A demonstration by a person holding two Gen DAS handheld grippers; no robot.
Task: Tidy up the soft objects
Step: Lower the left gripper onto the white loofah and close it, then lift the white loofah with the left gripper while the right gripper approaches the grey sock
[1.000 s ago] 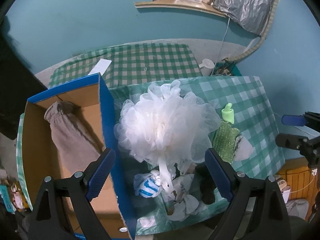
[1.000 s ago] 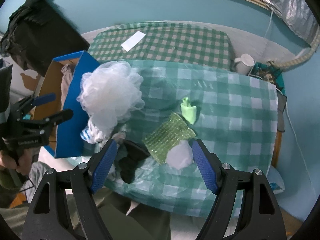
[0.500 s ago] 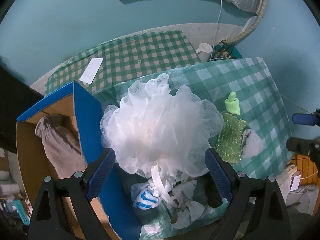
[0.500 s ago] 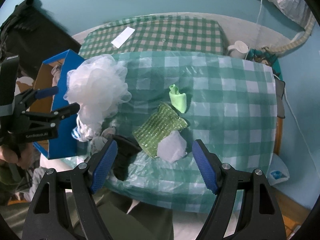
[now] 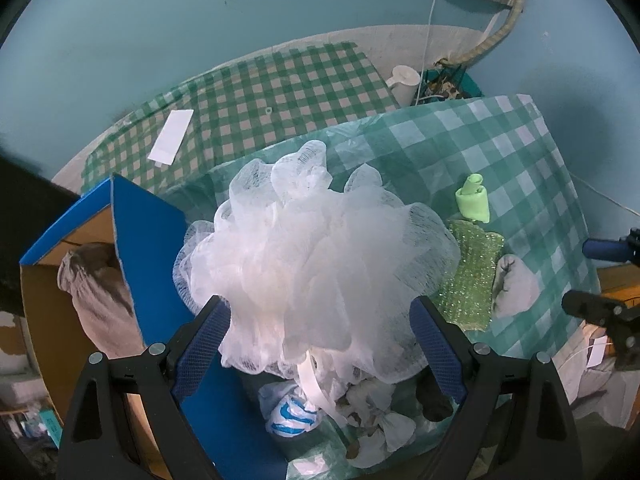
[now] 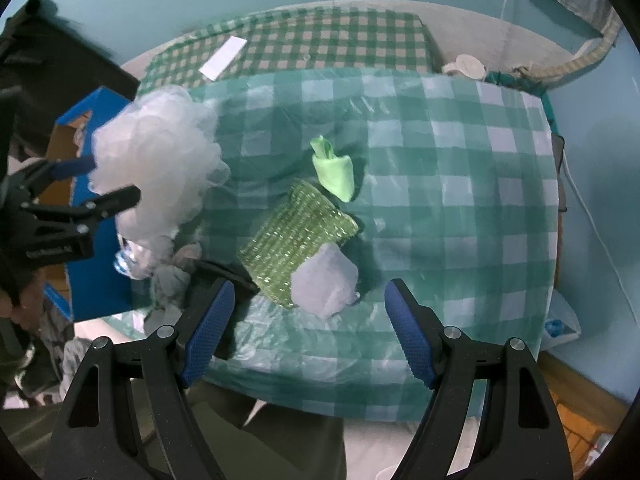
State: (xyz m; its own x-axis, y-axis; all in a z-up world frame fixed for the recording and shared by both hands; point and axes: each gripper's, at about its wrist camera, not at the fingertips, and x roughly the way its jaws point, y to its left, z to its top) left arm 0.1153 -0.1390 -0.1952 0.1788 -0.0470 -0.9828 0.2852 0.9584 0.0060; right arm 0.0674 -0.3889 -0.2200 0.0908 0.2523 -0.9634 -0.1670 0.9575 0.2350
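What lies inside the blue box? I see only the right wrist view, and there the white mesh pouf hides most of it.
Observer: In the left wrist view, one beige cloth lies in the blue box, on its brown cardboard floor.
Operator: Thank you. Does the pouf have a loop to hold it by?
Observer: Yes. A white ribbon hangs from under the white mesh pouf, down toward the small bundles below it.
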